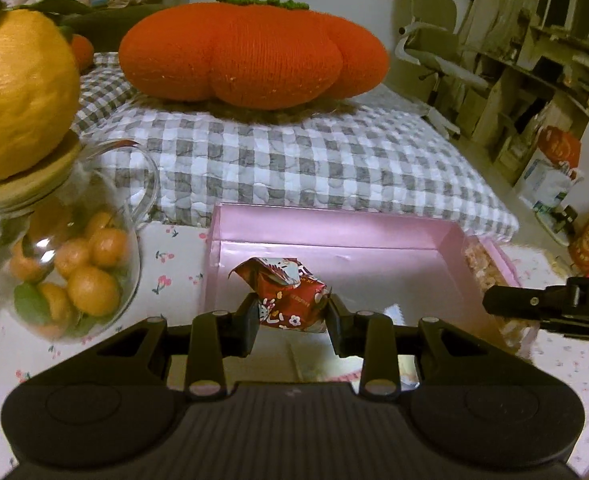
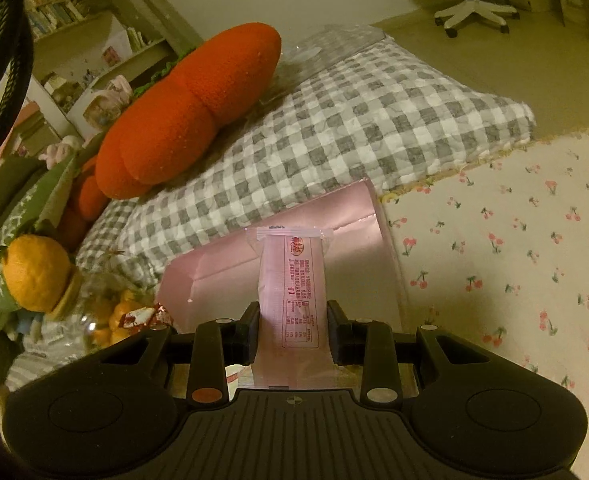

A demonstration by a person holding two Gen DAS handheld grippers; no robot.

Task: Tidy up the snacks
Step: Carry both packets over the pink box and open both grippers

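Right now both tongs are clamped on snacks over an open pink box (image 1: 334, 236). The left tongs (image 1: 290, 312) pinch a crumpled red candy wrapper (image 1: 284, 292) between their pads, and the wrapper hangs just ahead of them, above the box's pink floor. The right tongs (image 2: 293, 326) are closed on a long pink snack packet (image 2: 290, 288) — it stands straight out along the fingers, its sealed end reaching over the box (image 2: 358, 236) beyond. In the left view, the tip of the right tongs (image 1: 494, 300) shows to the right of the left pair, over the box's right wall.

Left of the left tongs stands a glass jar (image 1: 66, 264) of small oranges (a big orange fruit (image 1: 18, 92) sits on its wooden lid). Ahead of both tongs, past the box, lies a grey checked cushion (image 1: 294, 160) with a knitted orange pumpkin (image 1: 250, 52) on top. A cloth printed with cherries (image 2: 514, 248) spreads to the right of the right tongs.
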